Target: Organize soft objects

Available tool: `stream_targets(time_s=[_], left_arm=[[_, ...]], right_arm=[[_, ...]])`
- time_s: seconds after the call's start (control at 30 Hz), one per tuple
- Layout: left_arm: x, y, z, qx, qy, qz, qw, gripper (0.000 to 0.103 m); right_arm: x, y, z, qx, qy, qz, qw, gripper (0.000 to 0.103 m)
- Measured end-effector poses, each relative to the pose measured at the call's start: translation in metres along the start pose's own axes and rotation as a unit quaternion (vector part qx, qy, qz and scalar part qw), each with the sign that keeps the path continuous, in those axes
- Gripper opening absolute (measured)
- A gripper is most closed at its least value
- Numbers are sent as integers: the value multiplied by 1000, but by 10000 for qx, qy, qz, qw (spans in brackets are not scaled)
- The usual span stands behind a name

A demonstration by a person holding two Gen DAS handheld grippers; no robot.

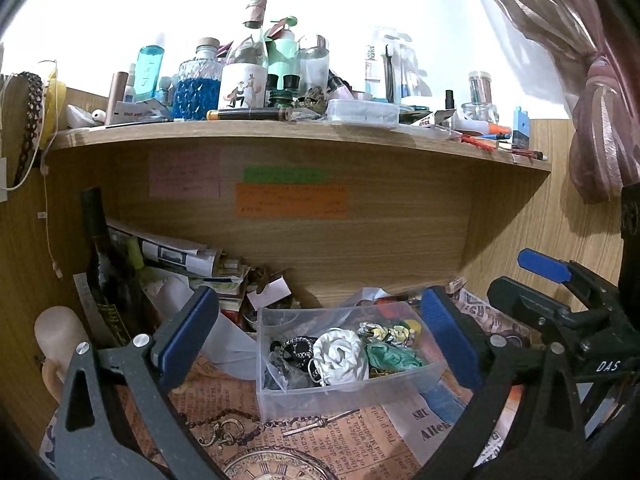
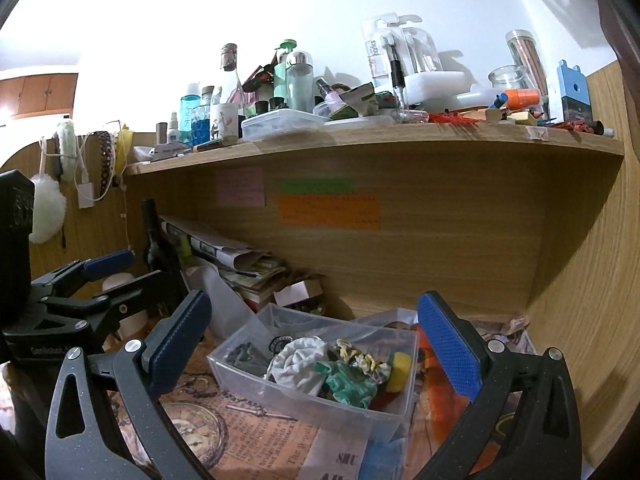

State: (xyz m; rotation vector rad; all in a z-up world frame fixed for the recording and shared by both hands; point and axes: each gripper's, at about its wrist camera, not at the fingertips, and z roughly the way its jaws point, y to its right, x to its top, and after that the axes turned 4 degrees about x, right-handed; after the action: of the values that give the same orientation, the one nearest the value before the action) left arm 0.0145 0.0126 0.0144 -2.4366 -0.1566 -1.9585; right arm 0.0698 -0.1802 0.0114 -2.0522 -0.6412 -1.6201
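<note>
A clear plastic bin (image 1: 344, 390) sits on the newspaper-print mat (image 1: 340, 444) under the wooden shelf (image 1: 280, 132). From left to right it holds a black beaded scrunchie (image 1: 298, 346), a white fabric scrunchie (image 1: 340, 356), a green scrunchie (image 1: 390, 354) and a yellow patterned scrunchie (image 1: 384, 332). A pile of folded papers (image 1: 180, 256) crowds the left. The left gripper (image 1: 320, 344) is spread wide, empty, flanking the bin. The right gripper (image 2: 316, 352) is likewise wide apart and empty before it.
</note>
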Motion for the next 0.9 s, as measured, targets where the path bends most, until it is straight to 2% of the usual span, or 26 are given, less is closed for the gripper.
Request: stream_targets(time_s=[0.9], left_arm=[[-3,-4,5,19,-50,-24,10000,103]], right_arm=[[0,-2,0,19,10,23,10000,103]])
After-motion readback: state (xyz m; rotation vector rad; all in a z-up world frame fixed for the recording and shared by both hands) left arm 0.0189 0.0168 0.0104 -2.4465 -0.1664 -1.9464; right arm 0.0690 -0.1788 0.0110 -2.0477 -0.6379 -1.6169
